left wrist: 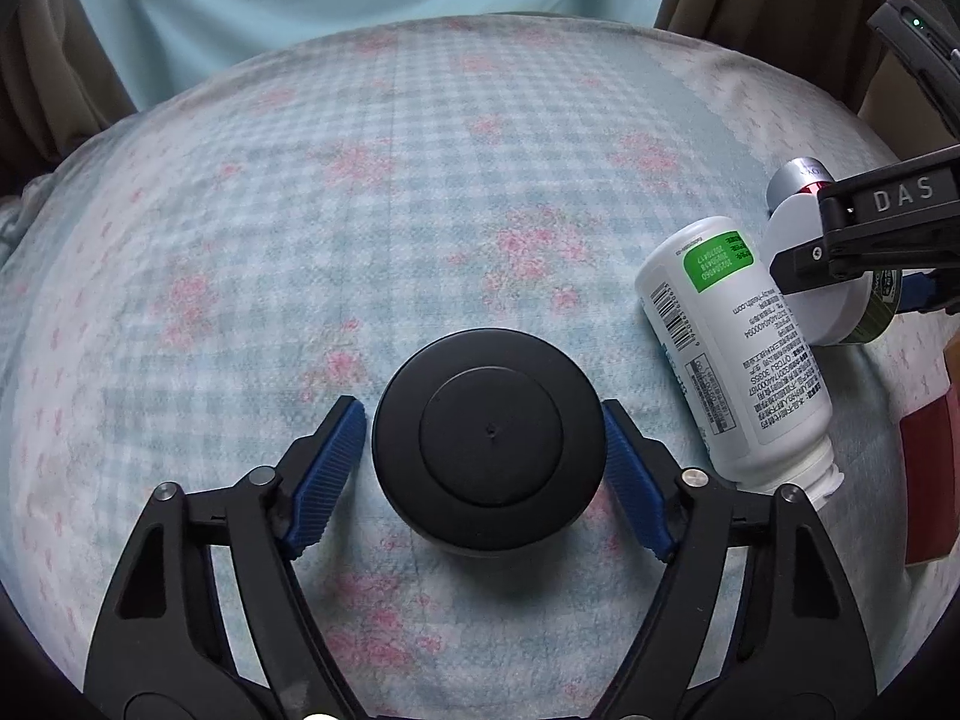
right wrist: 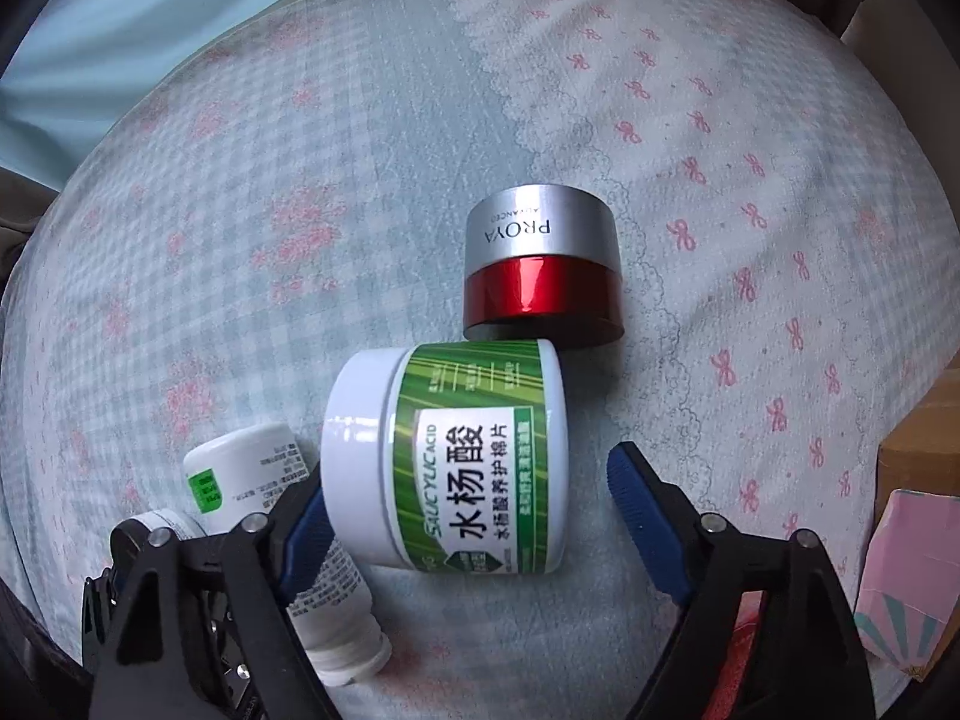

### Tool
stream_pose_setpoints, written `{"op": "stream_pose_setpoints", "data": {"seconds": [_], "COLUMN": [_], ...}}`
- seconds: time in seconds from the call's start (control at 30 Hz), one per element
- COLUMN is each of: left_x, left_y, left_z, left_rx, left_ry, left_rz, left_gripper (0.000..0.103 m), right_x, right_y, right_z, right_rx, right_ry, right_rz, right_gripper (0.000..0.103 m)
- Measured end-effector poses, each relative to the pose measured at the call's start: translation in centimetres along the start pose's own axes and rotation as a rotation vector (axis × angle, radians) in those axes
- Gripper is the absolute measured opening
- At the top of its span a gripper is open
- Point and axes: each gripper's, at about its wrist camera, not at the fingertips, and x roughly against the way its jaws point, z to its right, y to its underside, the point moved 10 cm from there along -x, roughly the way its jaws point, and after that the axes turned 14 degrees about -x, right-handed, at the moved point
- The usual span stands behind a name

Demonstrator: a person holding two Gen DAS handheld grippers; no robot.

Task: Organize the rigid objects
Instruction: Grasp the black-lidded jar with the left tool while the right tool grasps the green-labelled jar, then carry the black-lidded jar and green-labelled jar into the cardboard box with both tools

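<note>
A black round jar (left wrist: 489, 441) stands upright on the checked cloth between the blue pads of my left gripper (left wrist: 483, 450). The right pad touches its side and a sliver of cloth shows at the left pad, so the gripper is open. A white-lidded jar with a green label (right wrist: 474, 462) lies on its side between the jaws of my right gripper (right wrist: 471, 468). Its lid overlaps the left pad, and a clear gap separates it from the right pad. The left wrist view shows the right gripper (left wrist: 852, 285) over that jar's white lid (left wrist: 822, 312).
A white bottle (left wrist: 732, 354) lies beside the green jar, partly under my right gripper's left finger (right wrist: 240, 468). A silver-and-red jar (right wrist: 543, 270) stands just beyond. A pink box (right wrist: 906, 576) and a cardboard box (right wrist: 918, 438) sit at the right edge. A person in a light blue top (left wrist: 318, 0) is behind the cloth.
</note>
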Motion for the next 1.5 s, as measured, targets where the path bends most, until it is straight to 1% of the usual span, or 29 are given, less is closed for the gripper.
{"op": "stream_pose_setpoints", "data": {"seconds": [0.03,0.07,0.1,0.13,0.17,0.27,0.53,0.67,0.77,0.87,0.97,1.03,1.1,1.23,1.4,1.5], "left_x": [0.0,0.1,0.2,0.3,0.3,0.4,2.2,3.9,5.7,8.1,11.2,13.4,15.9,20.9,26.3,29.0], "left_y": [-0.1,-0.3,-0.3,-0.4,-0.4,-0.4,-0.6,-1.2,-1.7,-2.5,-3.5,-4.2,-4.9,-6.1,-6.6,-6.7], "left_z": [0.1,0.3,0.4,0.5,0.5,0.4,0.2,0.0,-0.1,-0.3,-0.7,-0.8,-0.7,-0.2,1.7,3.6], "left_rx": [-0.008,-0.018,-0.027,-0.033,-0.033,-0.018,-0.005,0.017,0.033,0.044,0.052,0.056,0.053,0.053,0.047,0.045], "left_ry": [0.002,0.007,-0.001,-0.002,-0.002,0.008,0.017,0.025,0.031,0.029,0.029,0.031,0.029,0.048,0.072,0.087], "left_rz": [0.004,0.009,0.013,0.015,0.014,0.013,0.034,0.049,0.061,0.077,0.094,0.103,0.117,0.138,0.146,0.149], "left_gripper": [0.066,0.057,0.053,0.053,0.053,0.053,0.053,0.053,0.053,0.053,0.053,0.053,0.053,0.053,0.053,0.053], "right_x": [-0.1,-0.1,0.0,0.2,0.4,0.5,1.5,2.7,4.4,6.6,9.6,12.3,14.2,19.1,24.9,27.2], "right_y": [-0.1,-0.1,-0.2,-0.2,-0.2,0.0,0.6,1.3,1.7,1.5,2.2,2.7,2.6,4.7,7.0,8.0], "right_z": [0.0,0.0,-0.1,-0.4,-0.7,-1.0,-0.8,-0.8,-1.2,-1.2,-1.3,-1.4,-1.8,-1.1,1.1,3.1], "right_rx": [-0.010,-0.016,-0.018,-0.012,-0.004,0.023,0.019,0.016,0.019,0.024,0.027,0.037,0.043,0.050,0.055,0.065], "right_ry": [-0.008,-0.017,-0.028,-0.039,-0.046,-0.017,-0.046,-0.068,-0.088,-0.113,-0.145,-0.165,-0.187,-0.243,-0.309,-0.318], "right_rz": [-0.002,0.000,0.005,0.008,0.011,0.018,0.013,0.013,0.017,0.028,0.039,0.047,0.051,0.042,0.052,0.063], "right_gripper": [0.074,0.071,0.067,0.058,0.053,0.053,0.052,0.052,0.052,0.052,0.052,0.052,0.052,0.052,0.052,0.052]}}
